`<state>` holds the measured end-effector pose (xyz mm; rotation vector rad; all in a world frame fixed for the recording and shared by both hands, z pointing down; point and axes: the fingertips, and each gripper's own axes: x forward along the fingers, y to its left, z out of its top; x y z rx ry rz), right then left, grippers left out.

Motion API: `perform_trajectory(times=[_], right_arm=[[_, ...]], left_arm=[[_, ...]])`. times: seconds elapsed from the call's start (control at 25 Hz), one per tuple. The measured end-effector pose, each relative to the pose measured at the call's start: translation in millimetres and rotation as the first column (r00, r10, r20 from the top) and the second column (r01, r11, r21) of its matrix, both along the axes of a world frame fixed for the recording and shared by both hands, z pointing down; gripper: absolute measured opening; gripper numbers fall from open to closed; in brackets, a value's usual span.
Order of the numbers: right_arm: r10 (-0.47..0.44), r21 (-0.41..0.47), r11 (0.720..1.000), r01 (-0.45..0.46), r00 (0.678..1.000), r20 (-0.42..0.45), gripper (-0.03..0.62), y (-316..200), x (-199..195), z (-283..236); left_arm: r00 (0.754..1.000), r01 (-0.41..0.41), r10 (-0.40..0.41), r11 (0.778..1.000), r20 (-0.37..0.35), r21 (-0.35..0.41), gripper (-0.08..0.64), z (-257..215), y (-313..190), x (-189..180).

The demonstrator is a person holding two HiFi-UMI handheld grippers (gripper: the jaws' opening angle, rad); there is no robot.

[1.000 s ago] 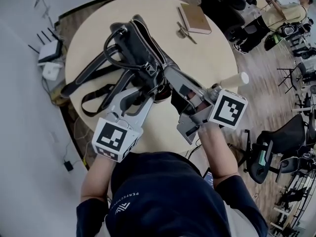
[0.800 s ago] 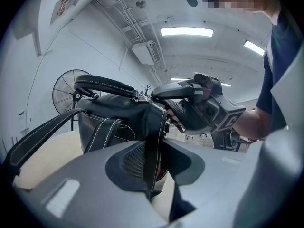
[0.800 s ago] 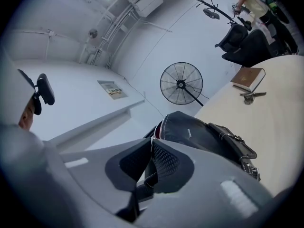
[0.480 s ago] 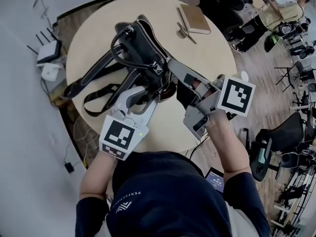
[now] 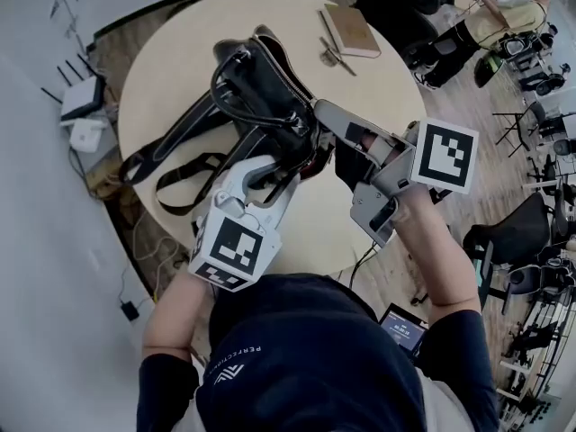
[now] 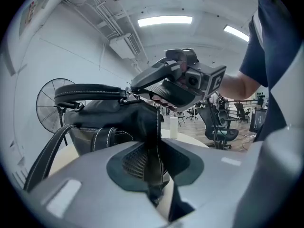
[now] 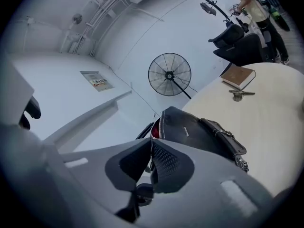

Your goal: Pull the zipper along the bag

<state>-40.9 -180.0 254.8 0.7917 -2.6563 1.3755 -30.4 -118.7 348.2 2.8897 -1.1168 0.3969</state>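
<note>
Looking at a black leather handbag [image 5: 261, 97] with loose straps, lying on a round beige table [image 5: 378, 88], upper centre of the head view. Pinching its near end with the left gripper [image 5: 270, 165], with jaws closing on a fold of leather, probably to anchor the bag against the pull. Nipped nearly together over on the right gripper [image 5: 317, 113], apparently onto the small metal zipper pull [image 7: 148, 167] below the silver zipper teeth [image 7: 161, 122], lower centre of its own view. Barely started, judging by the open mouth.
</note>
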Motion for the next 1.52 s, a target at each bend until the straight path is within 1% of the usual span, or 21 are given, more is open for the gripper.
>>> perform_trajectory(times=[0.12, 0.24, 0.36, 0.52, 0.64, 0.76, 0.88, 1.12, 1.28, 1.36, 1.4, 1.48, 1.52], right_arm=[[0.011, 0.006, 1.0, -0.011, 1.0, -0.01, 0.015, -0.1, -1.8, -2.7], [0.022, 0.001, 1.0, -0.022, 1.0, -0.018, 0.015, 1.1, -1.0, -3.7], [0.029, 0.0, 1.0, -0.029, 0.999, -0.037, 0.015, -1.6, -1.9, -2.5], [0.038, 0.001, 0.999, -0.038, 0.997, -0.069, 0.015, -5.2, 1.6, 1.2], [0.034, -0.004, 0.999, -0.035, 0.996, -0.077, 0.017, -6.0, -0.3, -0.4], [0.025, 0.009, 1.0, -0.025, 0.995, -0.093, 0.02, -6.7, -3.1, -3.4], [0.017, 0.001, 1.0, -0.017, 0.998, -0.067, 0.018, -10.1, -5.0, -1.4], [-0.002, -0.01, 1.0, 0.001, 0.998, -0.058, 0.017, -22.1, -14.3, -0.4], [-0.013, -0.036, 0.999, 0.011, 0.999, -0.041, 0.017, -30.0, -17.2, -1.4], [-0.002, -0.02, 1.0, 0.001, 1.0, -0.027, 0.017, -37.8, -15.7, -7.7], [-0.001, 0.007, 1.0, 0.001, 0.999, -0.032, 0.015, -41.4, -15.6, -12.4], [-0.03, 0.073, 0.997, 0.035, 0.997, -0.068, 0.012, -45.8, -21.9, -18.1], [-0.05, 0.088, 0.994, 0.058, 0.995, -0.084, 0.011, -46.9, -26.4, -17.1]], left_arm=[[0.999, -0.02, 0.02, 1.0, 0.027, 0.022, 0.09, -1.0, 4.3, 2.4], [0.998, -0.047, 0.046, 0.999, 0.029, 0.027, 0.078, -0.9, 9.1, 4.9], [0.996, -0.061, 0.059, 0.997, 0.06, 0.046, 0.071, 0.2, 8.4, 4.1], [0.994, -0.086, 0.081, 0.994, 0.075, 0.065, 0.066, 2.7, 8.4, 10.8], [0.991, -0.11, 0.103, 0.991, 0.09, 0.079, 0.063, 5.1, 8.4, 13.9], [0.989, -0.139, 0.135, 0.988, 0.059, 0.063, 0.061, 5.0, 7.4, 11.3], [0.989, -0.142, 0.14, 0.988, 0.039, 0.053, 0.063, 6.7, 5.3, 6.9], [0.989, -0.144, 0.142, 0.988, 0.041, 0.059, 0.058, 4.8, 1.5, 2.8], [0.99, -0.14, 0.138, 0.989, 0.041, 0.056, 0.055, 4.7, -0.3, 1.2], [0.988, -0.151, 0.148, 0.987, 0.051, 0.053, 0.055, 6.0, -0.2, 2.4], [0.986, -0.158, 0.155, 0.986, 0.054, 0.054, 0.055, 6.8, 1.7, 4.5], [0.986, -0.163, 0.161, 0.985, 0.045, 0.053, 0.055, 8.2, 5.2, 8.1], [0.986, -0.161, 0.16, 0.986, 0.038, 0.048, 0.055, 8.8, 5.3, 7.8]])
